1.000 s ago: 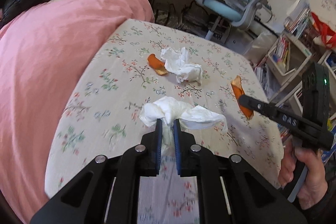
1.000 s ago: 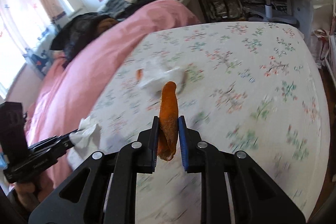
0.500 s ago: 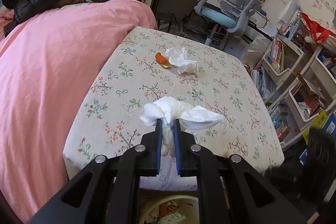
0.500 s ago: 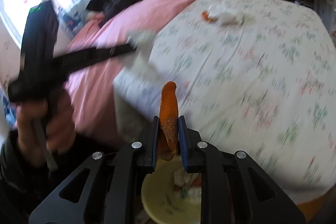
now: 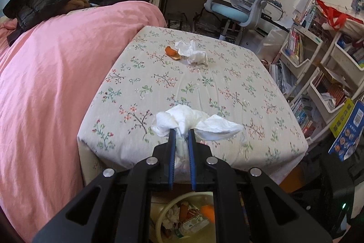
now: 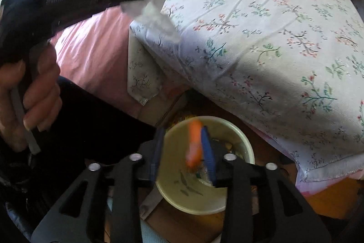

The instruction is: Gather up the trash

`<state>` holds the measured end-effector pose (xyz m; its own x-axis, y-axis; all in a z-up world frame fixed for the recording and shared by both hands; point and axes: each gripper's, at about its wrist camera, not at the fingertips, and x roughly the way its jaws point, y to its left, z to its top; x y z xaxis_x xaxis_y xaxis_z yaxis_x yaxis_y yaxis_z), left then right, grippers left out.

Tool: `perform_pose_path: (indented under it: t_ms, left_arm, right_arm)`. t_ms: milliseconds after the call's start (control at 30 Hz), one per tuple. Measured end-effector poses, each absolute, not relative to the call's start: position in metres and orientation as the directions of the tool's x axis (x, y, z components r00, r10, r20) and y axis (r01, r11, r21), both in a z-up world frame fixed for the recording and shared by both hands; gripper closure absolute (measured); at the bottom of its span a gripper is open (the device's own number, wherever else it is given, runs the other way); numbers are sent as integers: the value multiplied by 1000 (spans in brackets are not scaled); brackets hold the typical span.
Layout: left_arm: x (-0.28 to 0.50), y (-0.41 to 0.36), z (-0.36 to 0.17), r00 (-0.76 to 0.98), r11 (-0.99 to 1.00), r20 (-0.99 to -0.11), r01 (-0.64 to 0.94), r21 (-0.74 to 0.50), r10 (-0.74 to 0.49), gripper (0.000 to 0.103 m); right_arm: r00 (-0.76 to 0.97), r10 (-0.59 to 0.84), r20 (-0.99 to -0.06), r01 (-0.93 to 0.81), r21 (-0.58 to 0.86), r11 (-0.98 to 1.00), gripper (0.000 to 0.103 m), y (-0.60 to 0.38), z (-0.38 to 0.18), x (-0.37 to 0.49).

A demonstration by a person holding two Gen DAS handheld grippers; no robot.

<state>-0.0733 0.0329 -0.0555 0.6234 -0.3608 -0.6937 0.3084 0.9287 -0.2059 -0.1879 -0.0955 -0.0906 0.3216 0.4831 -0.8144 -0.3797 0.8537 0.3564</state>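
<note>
The right gripper [image 6: 184,152] opens above the bin [image 6: 204,197], an orange peel [image 6: 194,145] loose against its right finger; if the peel clings there it could fall past the rim. At ten o'clock the left gripper [image 5: 181,136] is clamped on a crumpled tissue [image 5: 193,120], whose trailing flap may snag. At twelve o'clock, another peel [image 5: 172,52] and tissue [image 5: 192,52] lie touching on the floral surface [image 5: 227,92].

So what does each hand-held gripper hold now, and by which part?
Left hand-held gripper: crumpled tissue, pinched at its bunched middle. Right hand-held gripper: opening, orange peel lies against one finger, no longer clamped.
</note>
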Motion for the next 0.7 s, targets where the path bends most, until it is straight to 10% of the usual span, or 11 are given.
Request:
perform_pose_path:
  t_ms: [533, 700]
  left_arm:
    - [-133, -17, -124, 380, 908, -888, 410, -88, -259, 89]
    - [-131, -7, -109, 461, 926, -844, 364, -102, -275, 48]
  right_arm:
    - [644, 410, -646, -122, 442, 889, 48, -172, -57, -181]
    - [656, 369, -658, -90, 417, 904, 42, -173, -59, -180]
